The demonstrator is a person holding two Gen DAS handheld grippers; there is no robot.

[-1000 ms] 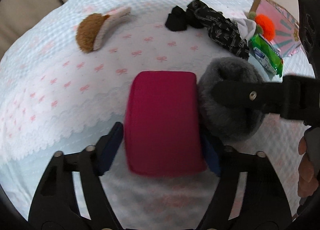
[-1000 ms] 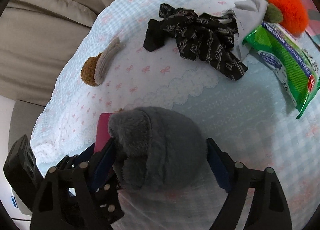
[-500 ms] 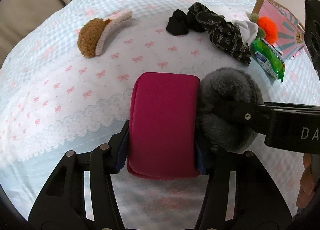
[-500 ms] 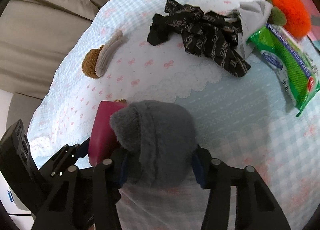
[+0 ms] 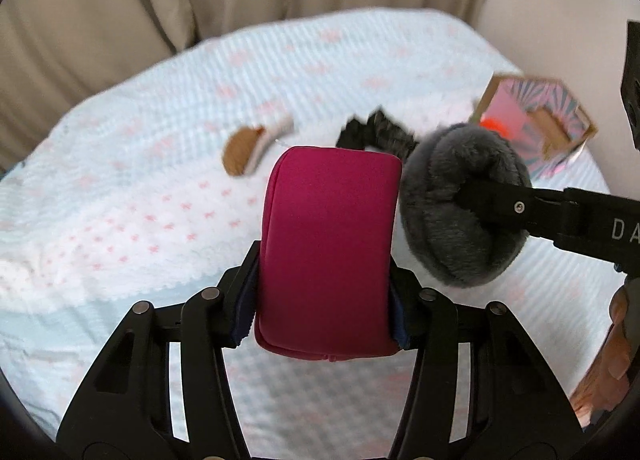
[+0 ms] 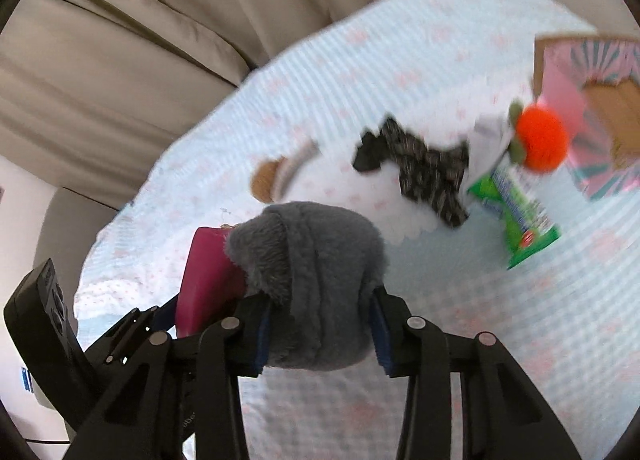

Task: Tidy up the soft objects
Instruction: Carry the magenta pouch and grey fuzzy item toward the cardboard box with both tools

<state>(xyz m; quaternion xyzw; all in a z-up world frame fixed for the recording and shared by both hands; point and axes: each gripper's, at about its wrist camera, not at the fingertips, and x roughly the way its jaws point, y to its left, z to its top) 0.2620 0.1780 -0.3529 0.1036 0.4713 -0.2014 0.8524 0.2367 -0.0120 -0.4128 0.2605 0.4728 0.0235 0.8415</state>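
My left gripper point(image 5: 324, 312) is shut on a magenta soft pad point(image 5: 328, 244) and holds it above the bed. My right gripper point(image 6: 318, 332) is shut on a grey fluffy item point(image 6: 312, 292), also lifted, right next to the pad point(image 6: 204, 280). The grey item point(image 5: 460, 208) and the right gripper's finger show at the right of the left wrist view. On the bedspread lie a brown and white fuzzy item point(image 6: 280, 174), a black patterned cloth point(image 6: 420, 168), an orange pompom toy point(image 6: 540, 138) and a green wipes pack point(image 6: 520, 216).
A pale blue bedspread point(image 5: 120, 220) with pink bows covers the bed. A pink open box point(image 6: 596, 116) stands at the far right. Beige curtains point(image 5: 120, 0) hang behind the bed. A hand point(image 5: 608, 372) shows at the right edge.
Both grippers closed on their items and lifted them off the bedspread. The views tilted up, so the curtains and the box show more.
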